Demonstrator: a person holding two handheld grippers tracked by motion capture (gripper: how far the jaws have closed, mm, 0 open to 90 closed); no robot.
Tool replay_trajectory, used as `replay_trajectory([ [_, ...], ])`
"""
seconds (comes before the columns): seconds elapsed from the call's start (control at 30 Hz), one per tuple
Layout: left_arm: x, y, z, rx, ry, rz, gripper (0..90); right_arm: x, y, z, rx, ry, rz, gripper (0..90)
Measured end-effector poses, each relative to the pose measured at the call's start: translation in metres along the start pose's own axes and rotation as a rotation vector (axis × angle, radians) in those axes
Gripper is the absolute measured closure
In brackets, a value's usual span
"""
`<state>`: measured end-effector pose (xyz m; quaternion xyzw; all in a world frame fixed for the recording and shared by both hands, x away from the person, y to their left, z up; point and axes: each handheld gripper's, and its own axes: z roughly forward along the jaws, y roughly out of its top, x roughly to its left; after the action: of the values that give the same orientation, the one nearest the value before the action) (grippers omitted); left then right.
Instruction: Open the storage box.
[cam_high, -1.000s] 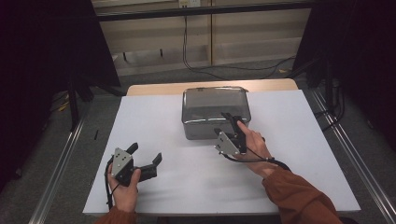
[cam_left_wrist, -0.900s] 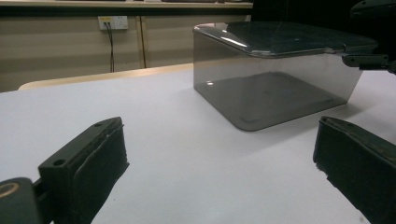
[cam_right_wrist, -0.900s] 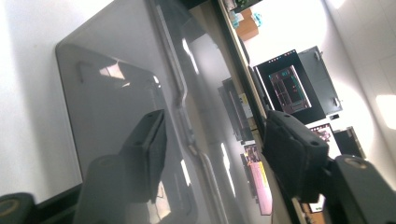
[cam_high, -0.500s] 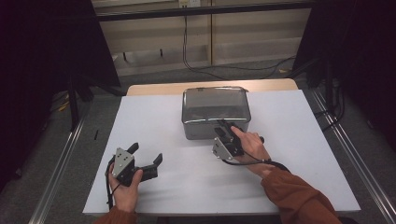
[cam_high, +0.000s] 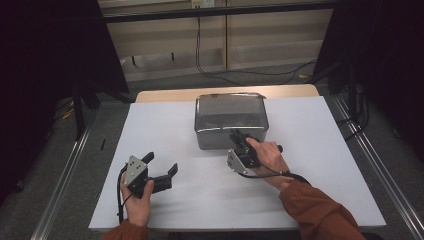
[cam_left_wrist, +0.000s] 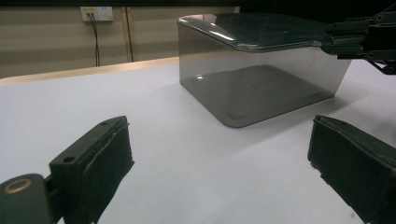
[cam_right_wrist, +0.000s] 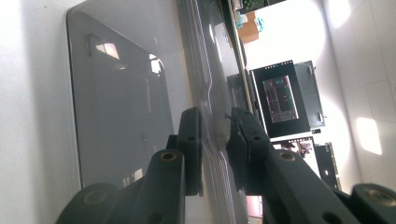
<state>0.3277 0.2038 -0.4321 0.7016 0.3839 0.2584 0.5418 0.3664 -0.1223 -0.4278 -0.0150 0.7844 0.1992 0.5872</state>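
A smoky transparent box (cam_high: 230, 117) with a lid stands on the white table (cam_high: 320, 130), at the back centre. My right gripper (cam_high: 239, 136) is at the box's near front edge. In the right gripper view its jaws (cam_right_wrist: 215, 135) stand close together on either side of the lid's rim (cam_right_wrist: 211, 100), pinching it. My left gripper (cam_high: 161, 167) rests low over the table at the front left, well apart from the box. It is wide open with nothing between its fingers (cam_left_wrist: 100, 163). The left gripper view shows the box (cam_left_wrist: 261, 79) ahead and the right gripper (cam_left_wrist: 359, 39) at its top edge.
A wooden strip (cam_high: 170, 95) shows behind the white surface. Metal rails (cam_high: 65, 185) run along both sides of the table. Cables (cam_high: 215, 67) lie on the floor behind. Bare white surface lies between the two grippers.
My right gripper has slid left and down along the box's front, from its right corner onto the lid rim. The left gripper has stayed where it was.
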Motion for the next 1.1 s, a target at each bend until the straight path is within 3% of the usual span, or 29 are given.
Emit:
replay_trajectory([
  [0.17, 0.0, 0.001, 0.003, 0.002, -0.031, -0.007, 5.9, -0.001, 0.0, 0.0, -0.001, 0.005, 0.011, 75.5],
  [0.33, -0.002, 0.003, 0.003, -0.012, -0.001, 0.011, 1.9, -0.002, 0.0, 0.0, -0.004, 0.005, 0.012, 75.6],
  [0.37, -0.002, 0.004, 0.004, -0.018, 0.004, -0.002, 1.4, -0.002, 0.0, 0.0, -0.006, 0.007, 0.014, 75.6],
  [0.4, -0.001, 0.005, 0.004, -0.03, -0.021, -0.017, 1.5, -0.002, 0.0, 0.0, -0.004, 0.008, 0.016, 75.7],
  [0.5, -0.001, 0.006, 0.005, -0.034, -0.029, -0.01, 1.4, -0.003, 0.001, 0.0, -0.005, 0.006, 0.013, 75.8],
  [0.63, -0.003, 0.008, 0.009, -0.048, -0.043, -0.035, 1.5, -0.005, 0.001, -0.001, -0.005, 0.005, 0.022, 75.9],
  [0.8, -0.004, 0.013, 0.016, -0.039, -0.059, -0.006, 1.5, -0.006, 0.001, -0.001, -0.006, 0.005, 0.021, 76.1],
  [0.93, -0.01, 0.02, 0.023, -0.032, -0.087, 0.049, 2.1, -0.009, 0.002, -0.002, -0.009, -0.002, 0.025, 76.5],
  [1.1, -0.011, 0.026, 0.031, -0.044, -0.101, 0.055, 2.9, -0.012, 0.003, -0.002, -0.011, -0.014, 0.02, 77.1],
])
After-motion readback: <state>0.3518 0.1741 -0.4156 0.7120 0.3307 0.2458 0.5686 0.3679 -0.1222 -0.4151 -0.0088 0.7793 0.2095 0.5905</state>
